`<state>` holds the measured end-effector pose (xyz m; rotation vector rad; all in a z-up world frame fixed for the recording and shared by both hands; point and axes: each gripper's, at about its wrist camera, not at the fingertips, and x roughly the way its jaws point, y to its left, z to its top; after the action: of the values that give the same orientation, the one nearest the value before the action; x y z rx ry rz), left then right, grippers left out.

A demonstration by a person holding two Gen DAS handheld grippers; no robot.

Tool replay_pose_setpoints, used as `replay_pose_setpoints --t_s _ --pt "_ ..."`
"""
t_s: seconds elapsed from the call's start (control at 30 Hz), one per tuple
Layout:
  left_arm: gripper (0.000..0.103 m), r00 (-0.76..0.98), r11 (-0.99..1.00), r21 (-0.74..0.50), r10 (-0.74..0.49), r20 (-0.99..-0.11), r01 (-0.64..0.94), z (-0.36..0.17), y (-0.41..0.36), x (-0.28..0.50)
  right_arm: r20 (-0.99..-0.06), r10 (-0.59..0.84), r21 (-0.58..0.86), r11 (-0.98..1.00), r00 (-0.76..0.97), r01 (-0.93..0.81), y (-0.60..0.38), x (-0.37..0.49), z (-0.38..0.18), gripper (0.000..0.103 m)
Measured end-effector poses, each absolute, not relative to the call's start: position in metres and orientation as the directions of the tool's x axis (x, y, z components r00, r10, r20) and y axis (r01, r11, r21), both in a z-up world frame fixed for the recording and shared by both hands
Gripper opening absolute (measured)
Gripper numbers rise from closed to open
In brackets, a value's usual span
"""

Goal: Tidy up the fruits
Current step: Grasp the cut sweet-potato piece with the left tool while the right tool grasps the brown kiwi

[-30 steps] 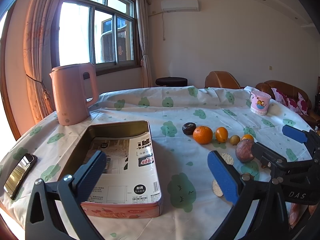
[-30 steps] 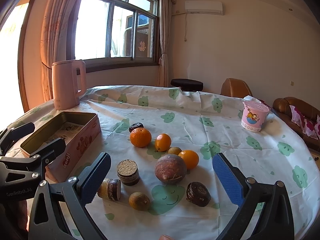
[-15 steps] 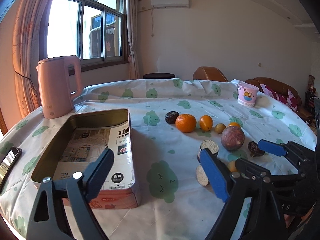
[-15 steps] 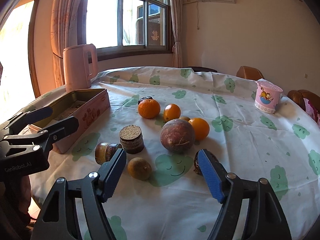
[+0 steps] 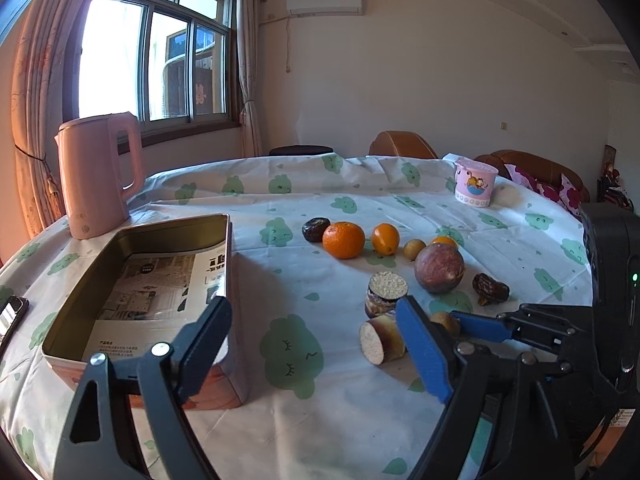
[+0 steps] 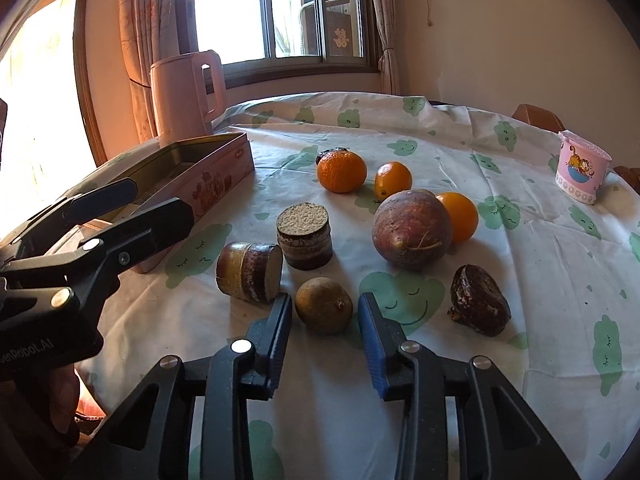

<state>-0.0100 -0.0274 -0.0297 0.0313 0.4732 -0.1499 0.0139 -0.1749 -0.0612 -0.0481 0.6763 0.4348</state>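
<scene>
My right gripper (image 6: 324, 303) is shut on a small round brown fruit (image 6: 324, 306) that rests on the tablecloth; in the left wrist view its blue finger (image 5: 480, 326) lies beside that fruit (image 5: 444, 322). Just behind are two cut cane pieces, one upright (image 6: 304, 236) and one lying (image 6: 248, 266), a purple passion fruit (image 6: 412, 230), a mandarin (image 6: 341, 171), two small oranges and a dark date (image 6: 478, 306). My left gripper (image 5: 312, 312) hovers between the open pink tin (image 5: 228, 240) and the fruits, its jaws closing with nothing between them.
A pink kettle (image 5: 96, 172) stands behind the tin at the far left. A pink cartoon cup (image 5: 475, 182) sits at the far right of the table. A phone (image 5: 10, 316) lies at the left edge. Chairs and a sofa stand beyond the table.
My right gripper came down over the fruits and closed from wide open onto the small brown fruit. My left gripper's jaws narrowed a little and its view drew closer to the tin.
</scene>
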Motion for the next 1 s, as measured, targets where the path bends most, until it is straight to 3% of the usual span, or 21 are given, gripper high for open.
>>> replay_pose_setpoints --t_s 0.2,0.37,0.53,0.77,1.0 --pt "0.084 0.869 0.98 0.003 -0.175 -0.463 0.199 -0.03 -0.041 -0.011 -0.559 0.36 0.095 0.923 0.747 -0.374 -0.187 0.008 -0.053 0.03" --pt "0.068 0.84 0.967 -0.002 -0.221 -0.496 0.254 -0.034 -0.055 -0.006 -0.514 0.313 0.104 0.947 0.799 -0.304 -0.206 0.007 -0.044 0.03" --pt "0.063 0.786 0.954 -0.036 -0.268 -0.557 0.299 -0.043 -0.067 0.007 -0.49 0.279 0.102 0.959 0.826 -0.263 -0.22 0.008 -0.034 0.03" --pt "0.034 0.751 0.95 -0.07 -0.284 -0.596 0.304 -0.051 -0.068 0.015 -0.488 0.293 0.1 0.955 0.822 -0.28 -0.215 0.007 -0.038 0.03" --pt "0.034 0.766 0.953 -0.066 -0.278 -0.58 0.296 -0.05 -0.064 0.012 -0.481 0.307 0.096 0.949 0.821 -0.299 -0.21 0.004 -0.038 0.03"
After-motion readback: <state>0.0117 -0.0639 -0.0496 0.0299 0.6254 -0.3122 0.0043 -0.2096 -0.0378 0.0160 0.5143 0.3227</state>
